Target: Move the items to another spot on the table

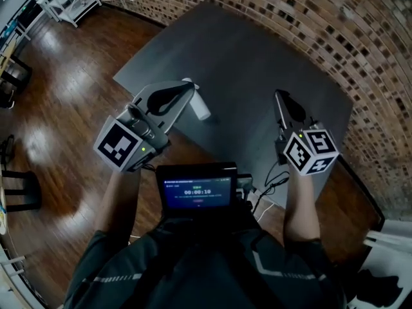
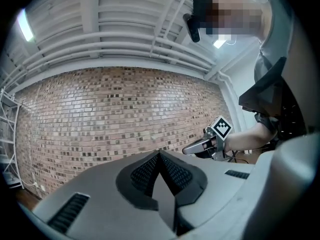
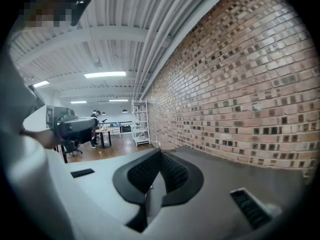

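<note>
Two claws [image 1: 187, 90] [image 1: 279, 96]; one table [image 1: 257, 56]; one white cylinder [image 1: 201, 108]; one screen [image 1: 196, 190].

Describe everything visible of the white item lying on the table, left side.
The white item is a small, smooth cylinder with a rounded end, seemingly plastic; what it is cannot be told. It lies on its side on the dark grey table, near its left edge. In the head view the left gripper, jaws shut and empty, overlaps its far end; whether they touch cannot be told.
</note>
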`<state>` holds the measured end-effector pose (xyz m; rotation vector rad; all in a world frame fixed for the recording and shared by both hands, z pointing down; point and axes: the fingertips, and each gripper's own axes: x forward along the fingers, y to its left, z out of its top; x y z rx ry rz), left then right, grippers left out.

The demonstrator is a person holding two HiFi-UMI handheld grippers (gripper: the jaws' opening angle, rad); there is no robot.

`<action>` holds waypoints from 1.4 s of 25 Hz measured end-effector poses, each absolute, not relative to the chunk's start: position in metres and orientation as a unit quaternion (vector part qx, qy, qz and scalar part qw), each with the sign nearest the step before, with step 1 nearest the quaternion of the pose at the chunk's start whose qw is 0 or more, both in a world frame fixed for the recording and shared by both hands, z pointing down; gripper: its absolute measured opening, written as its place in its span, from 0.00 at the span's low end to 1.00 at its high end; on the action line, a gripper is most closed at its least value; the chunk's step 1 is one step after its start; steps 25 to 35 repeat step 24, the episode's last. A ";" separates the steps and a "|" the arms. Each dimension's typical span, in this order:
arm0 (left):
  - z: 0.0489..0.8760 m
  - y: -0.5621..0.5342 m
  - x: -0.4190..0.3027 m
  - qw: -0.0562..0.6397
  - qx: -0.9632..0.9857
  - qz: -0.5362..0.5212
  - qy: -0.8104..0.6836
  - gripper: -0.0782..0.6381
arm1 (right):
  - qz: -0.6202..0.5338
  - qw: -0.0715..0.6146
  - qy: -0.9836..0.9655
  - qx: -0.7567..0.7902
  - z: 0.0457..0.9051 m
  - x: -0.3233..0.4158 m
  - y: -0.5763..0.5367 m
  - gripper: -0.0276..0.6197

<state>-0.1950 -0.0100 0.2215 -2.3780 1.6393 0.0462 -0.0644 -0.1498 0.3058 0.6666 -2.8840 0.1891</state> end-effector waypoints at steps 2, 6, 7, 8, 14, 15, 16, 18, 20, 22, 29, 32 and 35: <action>0.220 -0.016 -0.174 0.127 -0.816 0.009 0.564 0.11 | 0.065 0.080 -0.970 0.220 0.302 -0.046 -0.154 0.05; 0.216 -0.023 -0.146 0.129 -0.815 0.001 0.564 0.11 | 0.066 0.071 -0.972 0.213 0.298 -0.024 -0.159 0.05; 0.217 -0.023 -0.146 0.129 -0.816 0.002 0.564 0.11 | 0.067 0.071 -0.972 0.214 0.299 -0.024 -0.159 0.05; 0.218 -0.023 -0.147 0.129 -0.817 0.003 0.563 0.11 | 0.067 0.070 -0.972 0.215 0.299 -0.024 -0.159 0.05; 0.213 -0.024 -0.145 0.129 -0.821 0.002 0.556 0.11 | 0.065 0.068 -0.971 0.221 0.291 -0.022 -0.157 0.05; 0.212 -0.024 -0.145 0.129 -0.821 0.002 0.556 0.11 | 0.066 0.069 -0.971 0.221 0.290 -0.022 -0.157 0.05; 0.212 -0.025 -0.145 0.128 -0.822 0.002 0.555 0.11 | 0.067 0.069 -0.970 0.221 0.291 -0.022 -0.157 0.05; 0.212 -0.025 -0.144 0.128 -0.822 0.003 0.554 0.11 | 0.069 0.069 -0.971 0.221 0.291 -0.022 -0.157 0.05; 0.210 -0.025 -0.143 0.130 -0.823 0.005 0.553 0.11 | 0.070 0.069 -0.970 0.221 0.292 -0.022 -0.157 0.05; 0.208 -0.024 -0.143 0.130 -0.823 0.004 0.552 0.11 | 0.072 0.070 -0.970 0.221 0.291 -0.022 -0.157 0.05; 0.208 -0.024 -0.142 0.129 -0.824 0.002 0.552 0.11 | 0.075 0.070 -0.970 0.221 0.291 -0.022 -0.156 0.05; 0.208 -0.024 -0.142 0.129 -0.824 0.002 0.552 0.11 | 0.075 0.070 -0.970 0.221 0.291 -0.022 -0.156 0.05; 0.208 -0.024 -0.142 0.129 -0.824 0.002 0.552 0.11 | 0.075 0.070 -0.970 0.221 0.291 -0.022 -0.156 0.05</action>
